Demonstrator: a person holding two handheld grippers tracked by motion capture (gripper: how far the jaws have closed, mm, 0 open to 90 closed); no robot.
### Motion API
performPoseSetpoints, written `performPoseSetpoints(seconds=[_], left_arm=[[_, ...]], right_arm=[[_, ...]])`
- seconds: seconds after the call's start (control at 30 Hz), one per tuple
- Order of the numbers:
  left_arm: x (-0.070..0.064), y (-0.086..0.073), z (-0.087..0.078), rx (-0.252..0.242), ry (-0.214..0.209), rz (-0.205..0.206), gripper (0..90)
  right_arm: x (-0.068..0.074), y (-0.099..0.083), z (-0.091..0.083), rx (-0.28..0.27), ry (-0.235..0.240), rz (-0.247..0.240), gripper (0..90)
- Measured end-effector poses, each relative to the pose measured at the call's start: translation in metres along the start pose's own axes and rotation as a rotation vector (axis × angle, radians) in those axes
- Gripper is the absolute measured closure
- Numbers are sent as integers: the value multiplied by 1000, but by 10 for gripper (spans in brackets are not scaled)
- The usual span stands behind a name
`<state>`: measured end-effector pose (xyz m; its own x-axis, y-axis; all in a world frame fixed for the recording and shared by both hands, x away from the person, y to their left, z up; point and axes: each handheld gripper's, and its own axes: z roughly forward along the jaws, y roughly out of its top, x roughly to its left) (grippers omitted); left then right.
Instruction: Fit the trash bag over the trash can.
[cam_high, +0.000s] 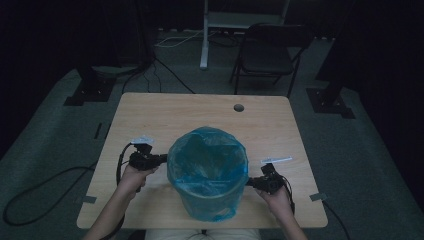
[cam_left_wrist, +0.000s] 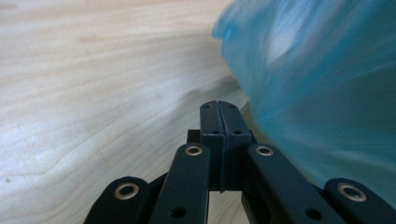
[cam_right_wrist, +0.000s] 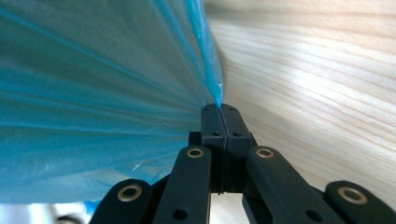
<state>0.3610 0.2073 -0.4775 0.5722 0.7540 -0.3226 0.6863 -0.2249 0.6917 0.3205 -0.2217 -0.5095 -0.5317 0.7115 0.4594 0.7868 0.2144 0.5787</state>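
Observation:
A bin lined with a translucent blue plastic bag stands on the wooden table, near the front edge. My left gripper sits by the bag's left rim. In the left gripper view its jaws are pressed together, the blurred bag lies just to their right, and I see no film between them. My right gripper is at the bag's right side. In the right gripper view it is shut on a stretched edge of the bag.
A round cable hole is in the table's far side. A small white strip lies on the table right of the bin. A dark folding chair and black stand bases stand on the floor beyond the table.

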Motion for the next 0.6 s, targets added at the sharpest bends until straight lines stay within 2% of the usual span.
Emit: performPoseSetpoints(seconds=[0.03,0.07,0.1,0.27,0.37,0.43,0.53,0.6], left_arm=[[1,-1,1,-4,-2,-1,900],[1,-1,2,-12,-31,-8,900],[1,-2,2,-15,-33,-9,900],[1,-3,-10,-36,-23,5,900],[6,-7,-20,-58,-11,-13,900],[10,-11,-27,-73,-19,-26,900],[12,-19,-37,-90,-23,-37,897],[12,-24,-42,-101,-14,-24,836]], right_arm=[[-3,1,3,3,-21,-3,900],[-6,2,4,1,-9,14,897],[-8,2,4,-3,-4,26,865],[-6,5,-8,-24,-57,8,648],[-9,8,-18,-35,-98,9,517],[-12,9,-26,-49,-110,12,460],[-16,11,-41,-107,-141,33,382],[-19,14,-51,-151,-153,51,304]])
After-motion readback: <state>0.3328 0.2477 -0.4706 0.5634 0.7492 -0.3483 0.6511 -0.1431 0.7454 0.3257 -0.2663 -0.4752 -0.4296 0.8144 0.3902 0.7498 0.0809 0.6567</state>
